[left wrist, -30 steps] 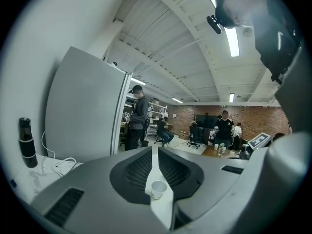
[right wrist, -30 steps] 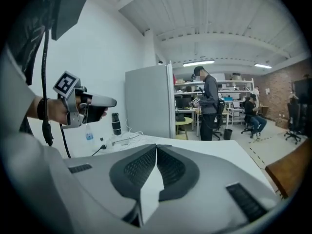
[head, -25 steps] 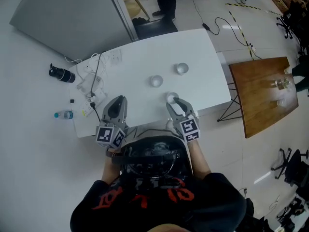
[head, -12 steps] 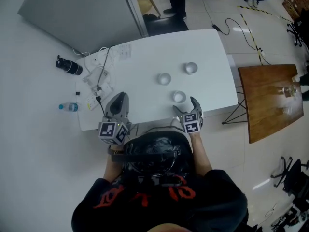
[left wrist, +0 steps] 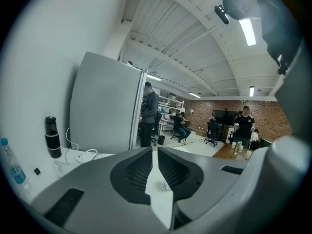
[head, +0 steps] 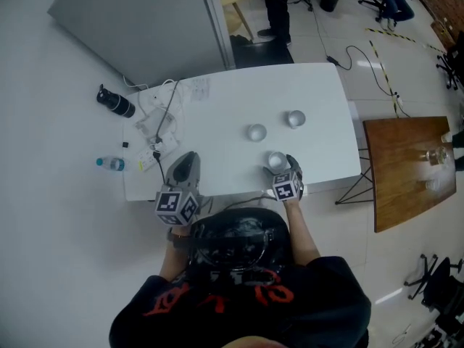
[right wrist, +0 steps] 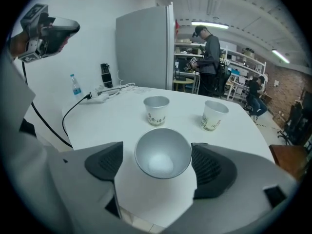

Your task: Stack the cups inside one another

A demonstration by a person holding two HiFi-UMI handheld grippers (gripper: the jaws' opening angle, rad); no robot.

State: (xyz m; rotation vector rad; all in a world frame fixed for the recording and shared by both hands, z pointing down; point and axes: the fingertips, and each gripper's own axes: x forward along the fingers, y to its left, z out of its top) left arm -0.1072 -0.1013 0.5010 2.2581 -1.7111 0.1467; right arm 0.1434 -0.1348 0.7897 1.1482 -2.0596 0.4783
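Three paper cups stand on the white table (head: 217, 107). The near cup (head: 275, 159) (right wrist: 162, 152) is upright by the front edge, between the jaws of my right gripper (head: 279, 165) (right wrist: 158, 165). That gripper is open, its pads standing beside the cup's rim with a gap on the left side. The middle cup (head: 256, 132) (right wrist: 156, 110) and the far right cup (head: 295, 118) (right wrist: 213, 115) stand apart further back. My left gripper (head: 187, 158) (left wrist: 155, 152) is shut with nothing in it, over the table's front left edge.
A black flask (head: 116, 101), a water bottle (head: 112, 164) and a power strip with cables (head: 156, 140) lie on the table's left end. A grey cabinet (head: 145, 20) stands behind the table, a wooden table (head: 406, 165) to the right. A person (head: 279, 6) stands at the far side.
My right gripper has come down to the table and its jaws have spread wide around the near cup. The left gripper has shifted slightly forward and down.
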